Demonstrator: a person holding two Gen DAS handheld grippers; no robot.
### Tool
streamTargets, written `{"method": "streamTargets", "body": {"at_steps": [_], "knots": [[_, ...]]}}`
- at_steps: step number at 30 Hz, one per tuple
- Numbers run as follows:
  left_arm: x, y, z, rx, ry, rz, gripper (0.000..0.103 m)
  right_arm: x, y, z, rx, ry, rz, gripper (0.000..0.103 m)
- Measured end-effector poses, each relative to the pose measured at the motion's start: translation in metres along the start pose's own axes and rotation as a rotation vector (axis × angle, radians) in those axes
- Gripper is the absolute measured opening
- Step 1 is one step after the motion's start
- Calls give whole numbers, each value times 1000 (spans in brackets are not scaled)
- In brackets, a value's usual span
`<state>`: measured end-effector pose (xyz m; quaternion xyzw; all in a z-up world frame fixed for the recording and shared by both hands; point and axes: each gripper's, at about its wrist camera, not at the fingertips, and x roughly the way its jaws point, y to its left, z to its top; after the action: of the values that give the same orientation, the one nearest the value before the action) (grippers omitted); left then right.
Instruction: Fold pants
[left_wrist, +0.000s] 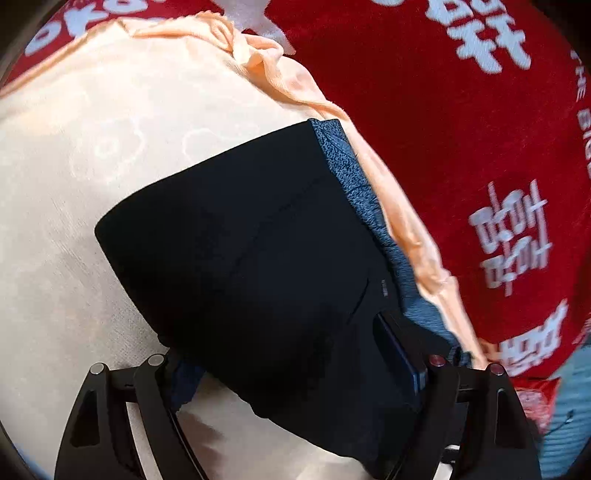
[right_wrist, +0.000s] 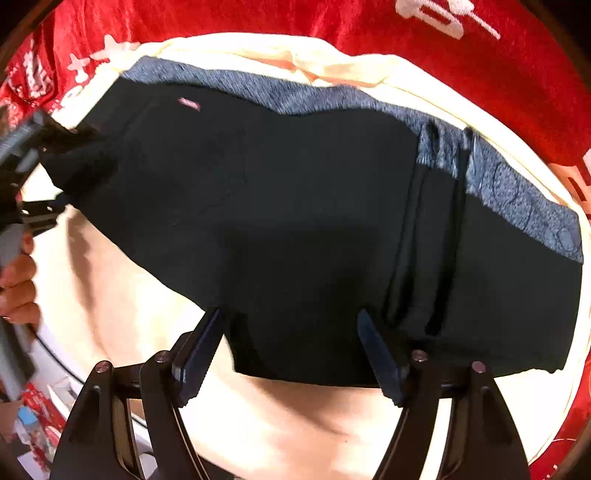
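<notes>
The black pants (left_wrist: 258, 258) lie folded into a thick rectangle on a cream cloth (left_wrist: 92, 166), with grey-blue fleece lining (left_wrist: 351, 177) showing along one edge. My left gripper (left_wrist: 295, 373) is open, its jaws wide apart on either side of the near end of the pants; the left finger is hidden under the cloth. In the right wrist view the pants (right_wrist: 295, 221) stretch across the frame, lining (right_wrist: 517, 192) along the far edge. My right gripper (right_wrist: 291, 347) is open, its fingers (right_wrist: 195, 354) spread at the near edge of the pants. The left gripper (right_wrist: 33, 158) shows at the pants' left end.
A red blanket with white lettering (left_wrist: 461, 147) surrounds the cream cloth, whose rumpled peach hem (left_wrist: 388, 177) runs beside the pants. A hand (right_wrist: 16, 284) holds the left gripper's handle. Small packets and clutter (right_wrist: 33, 417) lie at the lower left.
</notes>
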<state>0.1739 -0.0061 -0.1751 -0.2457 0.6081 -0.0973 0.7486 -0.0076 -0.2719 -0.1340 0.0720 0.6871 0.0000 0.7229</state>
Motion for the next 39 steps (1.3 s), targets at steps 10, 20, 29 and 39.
{"method": "streamTargets", "body": {"at_steps": [10,20,29,39], "knots": [[-8,-75,-43,559,-173,369,34,-62,-1,112,52,-20,296,78],[-1,-101,-83,846,-242,490,34,-30,132,203,-238,246,429,82],[-5,-107,-94,905,-272,519,34,23,185,199,-399,403,215,70],[-39,-149,-120,967,-293,423,34,-41,98,178,-270,207,403,17]]}}
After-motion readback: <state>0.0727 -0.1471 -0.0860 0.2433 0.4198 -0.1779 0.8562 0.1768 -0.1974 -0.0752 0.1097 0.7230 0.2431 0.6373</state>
